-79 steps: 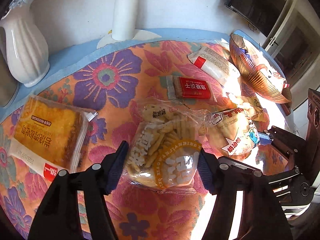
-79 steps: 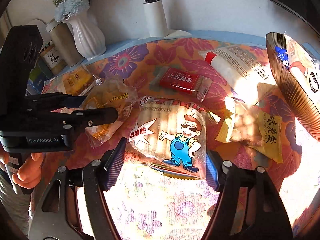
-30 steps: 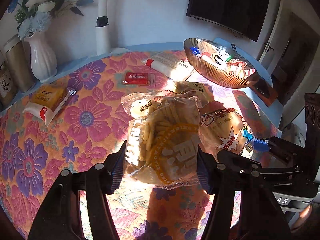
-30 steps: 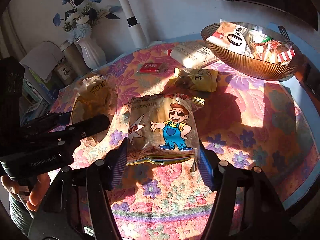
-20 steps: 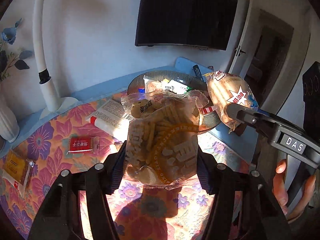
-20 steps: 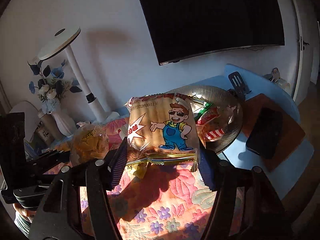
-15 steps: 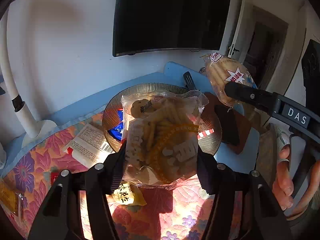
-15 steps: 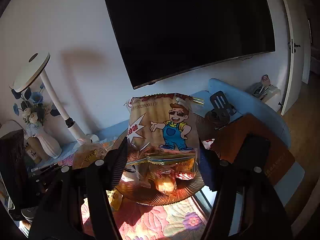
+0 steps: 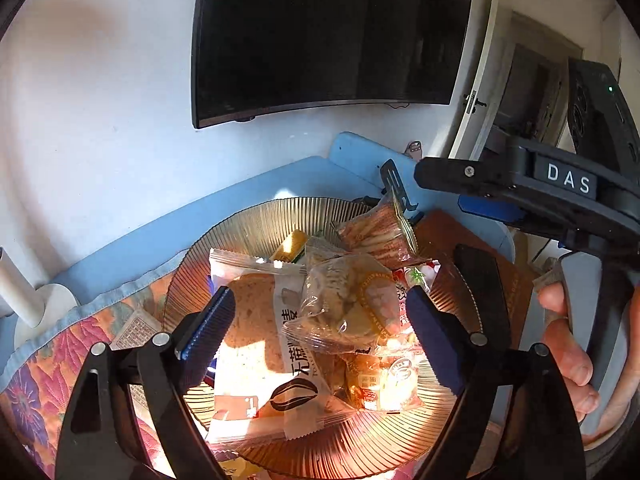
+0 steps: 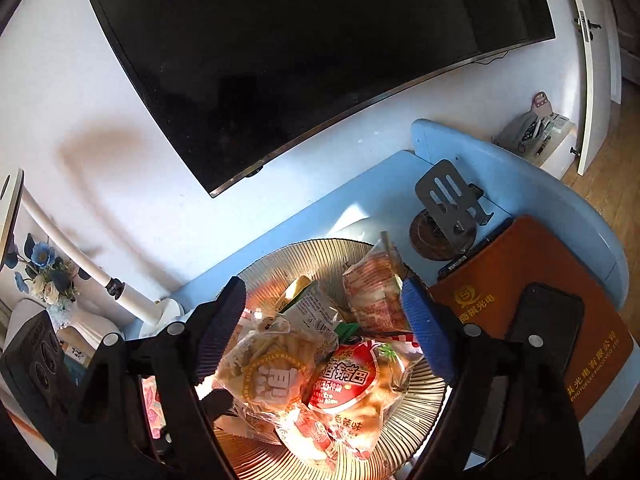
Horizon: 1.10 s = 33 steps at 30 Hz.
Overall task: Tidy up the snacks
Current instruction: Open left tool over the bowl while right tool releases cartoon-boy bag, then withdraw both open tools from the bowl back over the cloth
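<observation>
Behind our ribbed amber glass bowl (image 9: 256, 220) hangs a dark television (image 9: 328, 36); both tools, left tool (image 9: 316, 320) and right tool (image 10: 324, 320), gape empty over the clear biscuit-stick bag (image 9: 340, 300), so we judge this drop finished and the next move a return for remaining snacks.

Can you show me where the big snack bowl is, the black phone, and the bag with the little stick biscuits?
snack bowl (image 10: 296, 260): right wrist view, on its bare ribbed far wall.
black phone (image 10: 548, 312): right wrist view, on the middle of its dark back.
stick biscuit bag (image 10: 272, 368): right wrist view, on its clear front with the round label.
</observation>
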Tool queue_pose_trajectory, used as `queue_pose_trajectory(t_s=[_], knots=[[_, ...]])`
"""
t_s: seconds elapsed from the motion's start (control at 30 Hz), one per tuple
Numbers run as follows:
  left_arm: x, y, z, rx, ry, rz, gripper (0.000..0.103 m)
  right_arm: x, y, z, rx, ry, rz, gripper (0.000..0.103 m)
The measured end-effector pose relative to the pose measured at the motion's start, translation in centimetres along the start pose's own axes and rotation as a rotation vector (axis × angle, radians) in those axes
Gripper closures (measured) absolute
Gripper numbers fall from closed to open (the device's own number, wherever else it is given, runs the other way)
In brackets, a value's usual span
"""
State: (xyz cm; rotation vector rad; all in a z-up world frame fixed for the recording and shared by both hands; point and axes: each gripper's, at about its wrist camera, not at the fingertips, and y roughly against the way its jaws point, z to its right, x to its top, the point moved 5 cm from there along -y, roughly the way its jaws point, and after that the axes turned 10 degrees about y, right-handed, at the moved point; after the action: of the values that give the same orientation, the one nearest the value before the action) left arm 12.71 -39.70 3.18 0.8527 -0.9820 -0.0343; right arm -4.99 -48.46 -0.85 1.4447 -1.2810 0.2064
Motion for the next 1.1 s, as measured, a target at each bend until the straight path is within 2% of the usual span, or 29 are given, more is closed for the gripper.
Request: queue_pose_trajectory(t_s=[0.17,0.3,0.4,0.57,0.67,0.83,1.0,1.1], knots=[[-0.6,3.1,-2.6,0.009,0.069,0.022,0.017,-1.2,1.8,-0.7,0.048,-0.038,0.005,0.021],[-2.0,6.3,-3.3,0.019,0.108,0.045,0.017,-1.5,4.2,-3.4,0.079,0.007,0.021,0.021],[-2.9,10.7,-5.0,-0.004,0.157,0.09,0.016,-1.9,6.4,-6.3,0.106,0.075,0.046,0.02],[-5.4,18.5,-10.6,-0.045,0.339,0.185,0.015,-3.7,8.6,-12.7,0.182,0.202,0.075,0.017],[-8.4,21.9,-14.0,0.043,0.398,0.208,0.015,-6.5,8.3,-16.8,0.267,0.276,0.043,0.017],[-14.3,25.2,-19.2,0.202,0.48,0.192,0.013,-15.0,5.0,-22.4,0.329,0.409,-0.062,0.018],[-20.5,25.3,-23.5,0.37,0.537,0.129,0.013,-21.9,1.5,-24.4,0.302,0.487,-0.151,0.022],[-23.9,24.7,-25.4,0.409,0.587,0.086,0.013,-23.6,-0.2,-23.9,0.255,0.496,-0.192,0.022]])
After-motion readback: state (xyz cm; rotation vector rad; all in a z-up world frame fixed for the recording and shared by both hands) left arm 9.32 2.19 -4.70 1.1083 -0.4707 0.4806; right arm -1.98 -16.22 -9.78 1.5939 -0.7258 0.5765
